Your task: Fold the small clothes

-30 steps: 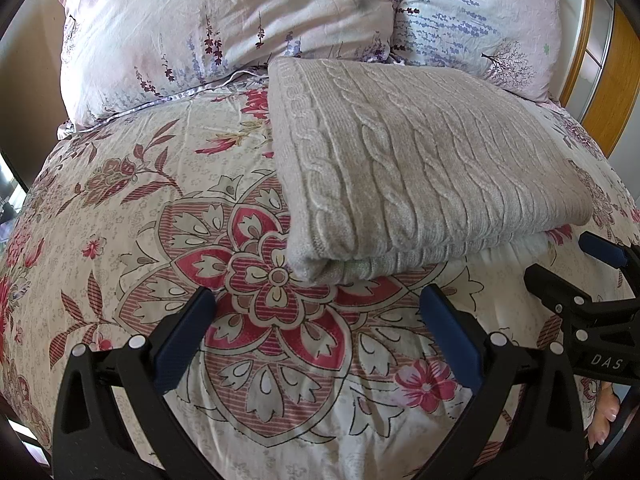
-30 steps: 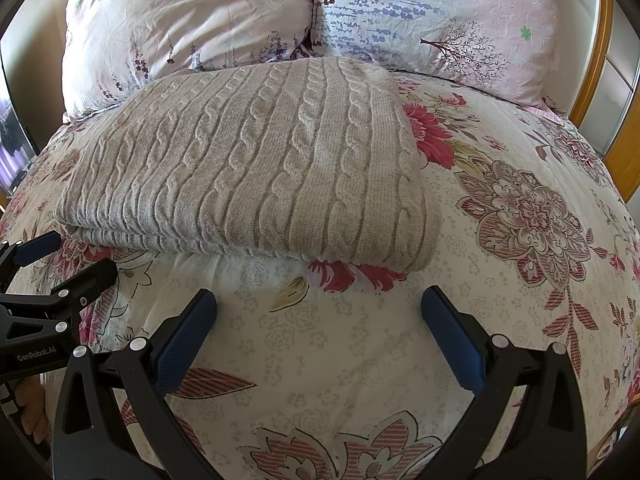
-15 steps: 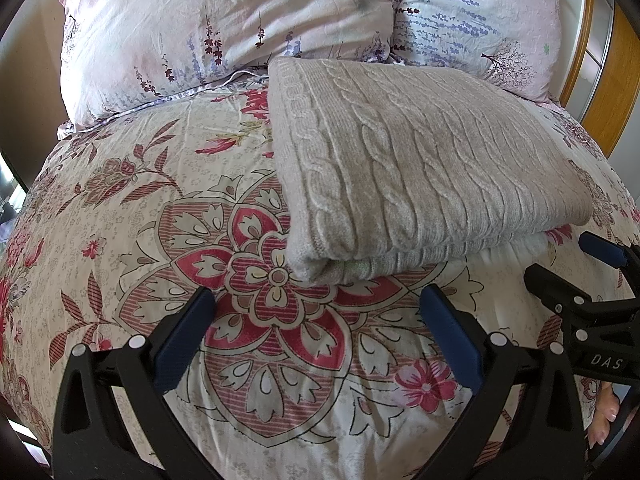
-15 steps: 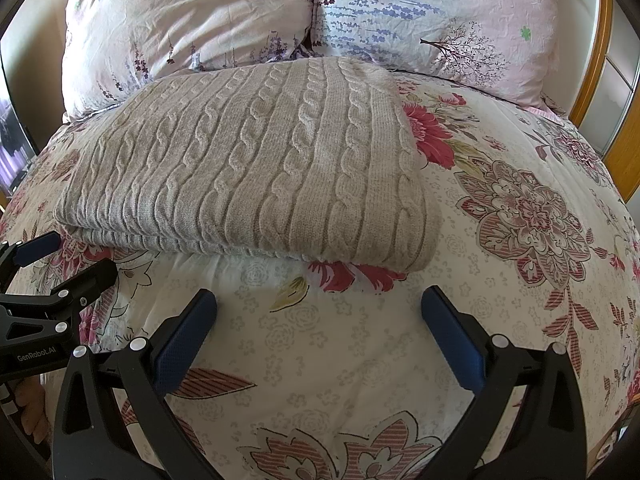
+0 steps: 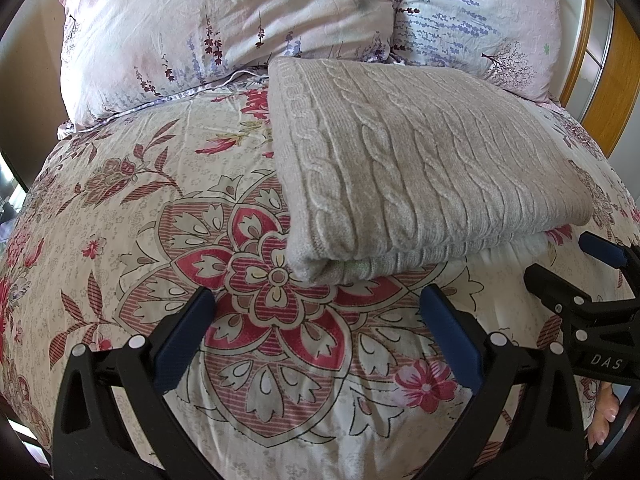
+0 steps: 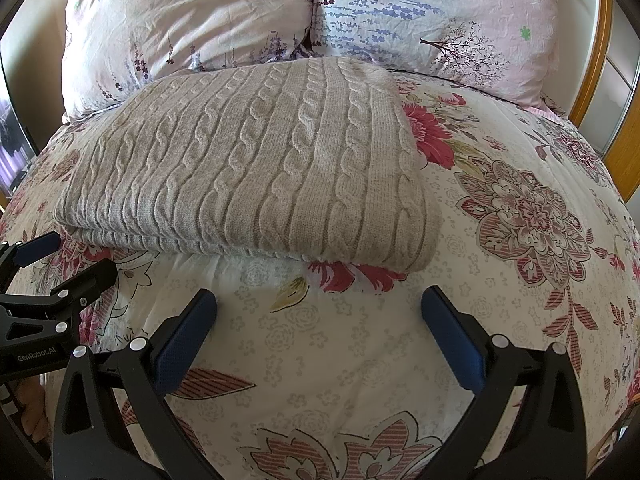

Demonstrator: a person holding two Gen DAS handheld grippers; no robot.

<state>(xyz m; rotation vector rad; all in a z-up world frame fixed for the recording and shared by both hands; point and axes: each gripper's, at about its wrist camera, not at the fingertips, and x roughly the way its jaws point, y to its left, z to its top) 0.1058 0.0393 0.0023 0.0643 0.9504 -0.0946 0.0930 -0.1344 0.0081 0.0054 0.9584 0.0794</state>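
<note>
A beige cable-knit sweater lies folded into a neat rectangle on the floral bedspread; it also shows in the right wrist view. My left gripper is open and empty, just short of the sweater's near left corner. My right gripper is open and empty, just short of the sweater's near right edge. Each gripper shows in the other's view: the right one at the right edge of the left wrist view, the left one at the left edge of the right wrist view.
Two floral pillows lean at the head of the bed behind the sweater. A wooden frame stands at the far right. Bare bedspread lies right of the sweater.
</note>
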